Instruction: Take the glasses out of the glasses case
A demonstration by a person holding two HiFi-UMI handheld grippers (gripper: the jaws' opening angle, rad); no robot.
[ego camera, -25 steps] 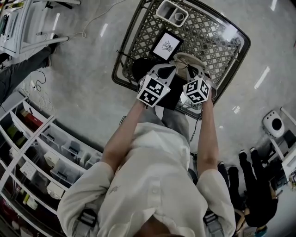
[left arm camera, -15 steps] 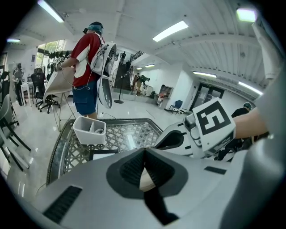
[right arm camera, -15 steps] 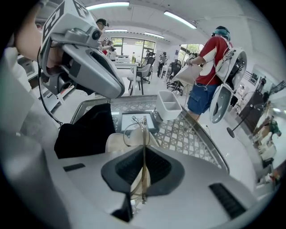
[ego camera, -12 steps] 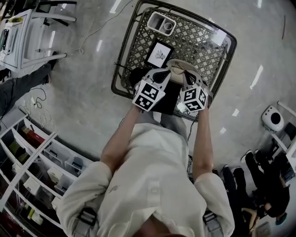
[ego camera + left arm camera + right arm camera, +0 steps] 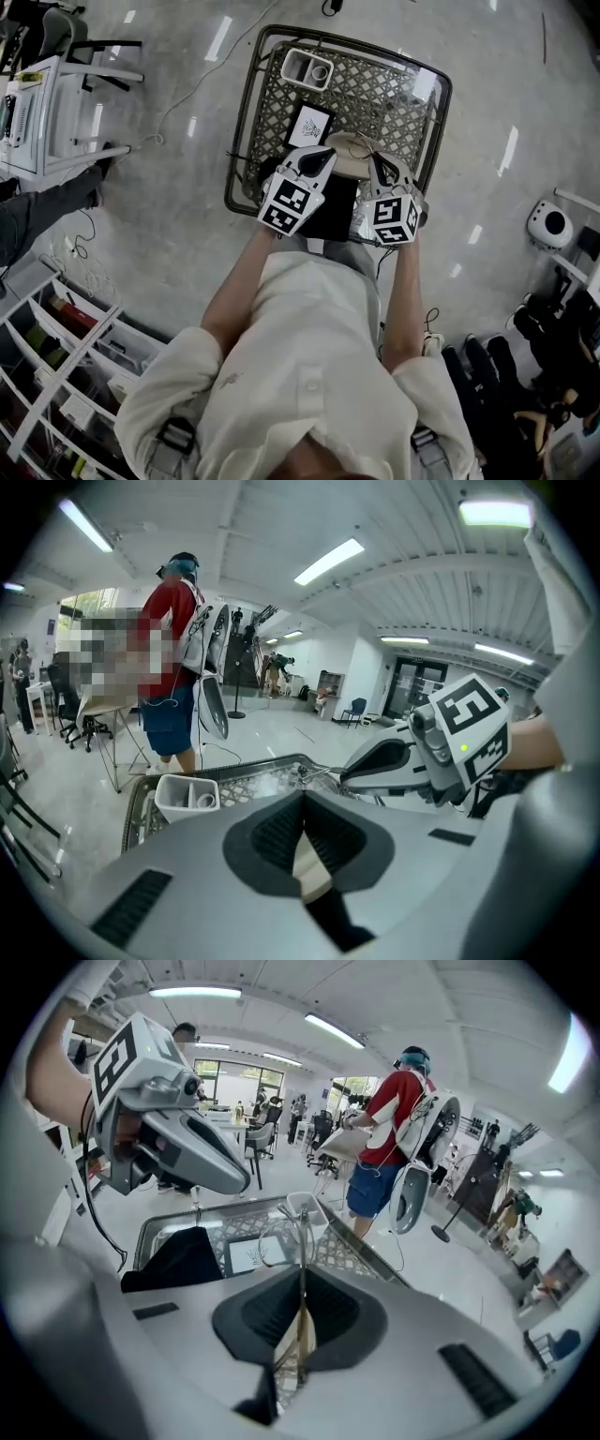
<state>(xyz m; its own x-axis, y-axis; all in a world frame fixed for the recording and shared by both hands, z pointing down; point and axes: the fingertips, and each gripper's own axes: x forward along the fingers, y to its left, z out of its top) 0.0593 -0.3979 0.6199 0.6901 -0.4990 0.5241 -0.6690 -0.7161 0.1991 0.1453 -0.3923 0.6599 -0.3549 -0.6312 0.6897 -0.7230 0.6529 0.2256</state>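
A beige glasses case [image 5: 347,157] lies near the front of the lattice table [image 5: 394,89], between my two grippers. My left gripper [image 5: 317,166] is shut on a beige edge of the case [image 5: 309,866]. To its right, my right gripper [image 5: 380,171] is shut on thin wire-framed glasses [image 5: 301,1230], whose frame sticks out past the fingertips. In the left gripper view the jaws [image 5: 302,803] meet on the beige strip. In the right gripper view the jaws [image 5: 302,1290] pinch the wire. The head view does not show the glasses clearly.
A white divided tray [image 5: 306,67] stands at the table's far left corner, with a black framed card [image 5: 308,125] in front of it. A black cloth [image 5: 178,1258] lies by the near edge. A person in a red shirt [image 5: 389,1138] stands beyond the table. Shelves [image 5: 56,347] line the lower left.
Both grippers stay close together over the case. The whole table has slid up and left in the head view, and the grippers sit slightly lower in the picture.
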